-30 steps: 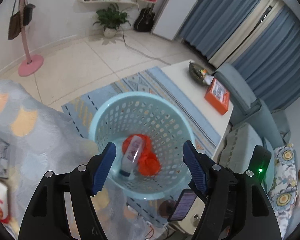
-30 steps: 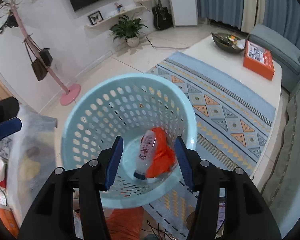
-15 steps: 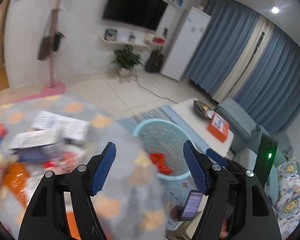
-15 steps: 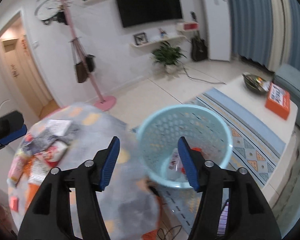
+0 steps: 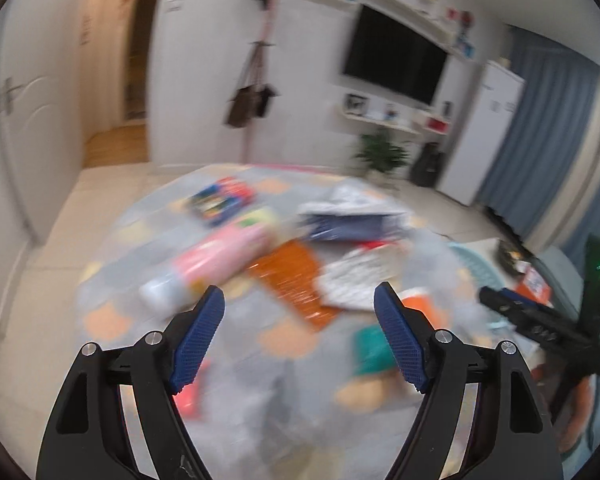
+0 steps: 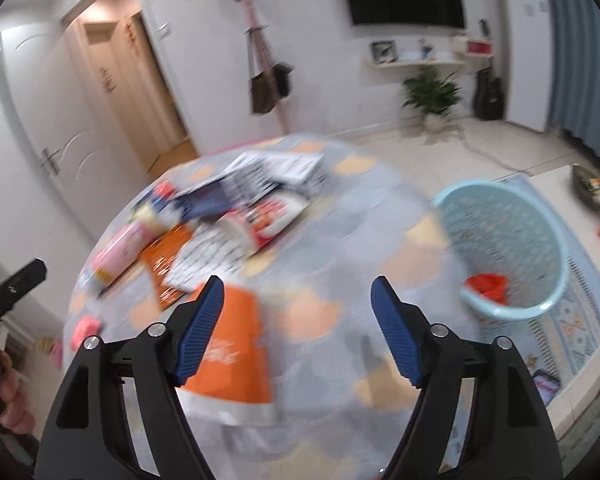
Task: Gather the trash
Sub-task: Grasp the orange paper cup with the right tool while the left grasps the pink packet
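A round table [image 5: 236, 360] [image 6: 340, 240] with a grey patterned cloth is littered with blurred trash: a pink bottle [image 5: 216, 256] [image 6: 118, 254], an orange wrapper [image 5: 296, 280], an orange packet [image 6: 236, 344], printed papers [image 6: 268, 172] and a dark blue pouch [image 5: 352, 226]. My left gripper [image 5: 300, 332] hovers above the table's near side, jaws opening, nothing between them. My right gripper [image 6: 296, 320] hangs over the table too, jaws opening and empty. The light blue basket [image 6: 504, 248] stands on the floor to the right, with orange trash [image 6: 486, 286] inside.
A pink coat stand [image 6: 264, 80] with bags rises behind the table. White doors [image 6: 60, 152] are on the left; a plant [image 6: 432, 92], guitar [image 6: 490, 94] and blue curtains [image 5: 548, 140] on the right. A low white table [image 6: 556, 184] and patterned rug [image 6: 580, 320] lie beyond the basket.
Both grippers swung away from the basket to the left and rose, now facing the littered table. Their jaws stand wider apart than before. The bottle and orange trash stayed in the basket.
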Motion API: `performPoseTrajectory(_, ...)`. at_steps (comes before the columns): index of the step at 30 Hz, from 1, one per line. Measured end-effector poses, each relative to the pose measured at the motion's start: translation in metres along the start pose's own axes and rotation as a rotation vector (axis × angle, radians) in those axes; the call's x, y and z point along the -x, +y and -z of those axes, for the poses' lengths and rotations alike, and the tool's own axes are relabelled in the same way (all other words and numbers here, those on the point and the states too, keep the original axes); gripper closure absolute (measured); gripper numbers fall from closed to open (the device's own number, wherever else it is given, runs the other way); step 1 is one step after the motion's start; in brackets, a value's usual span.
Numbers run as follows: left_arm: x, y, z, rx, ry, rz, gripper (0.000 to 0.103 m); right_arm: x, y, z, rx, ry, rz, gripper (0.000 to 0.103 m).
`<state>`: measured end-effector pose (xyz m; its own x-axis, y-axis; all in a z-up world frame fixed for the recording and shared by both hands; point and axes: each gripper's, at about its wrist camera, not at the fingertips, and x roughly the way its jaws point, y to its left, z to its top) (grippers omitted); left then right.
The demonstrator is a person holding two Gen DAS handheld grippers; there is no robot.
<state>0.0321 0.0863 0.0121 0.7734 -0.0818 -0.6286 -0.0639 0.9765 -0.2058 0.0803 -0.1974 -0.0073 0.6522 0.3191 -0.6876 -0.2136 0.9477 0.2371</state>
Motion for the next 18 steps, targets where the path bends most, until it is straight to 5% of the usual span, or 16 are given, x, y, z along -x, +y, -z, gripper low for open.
performPoseTrajectory(5,-0.006,0.056,0.034,0.08,0.071,-0.081,0.027,-0.013,0.039,0.015,0.056,0.054,-0.035,0.025)
performPoseTrajectory(11,-0.022,0.078,0.064,0.111,0.15,-0.126,0.027,-0.024,0.064,0.028,0.083,0.117,-0.046,0.018)
performPoseTrajectory(18,-0.037,0.067,0.075,0.053,0.185,-0.174,0.027,-0.04,0.091,0.047,0.182,0.152,0.107,0.011)
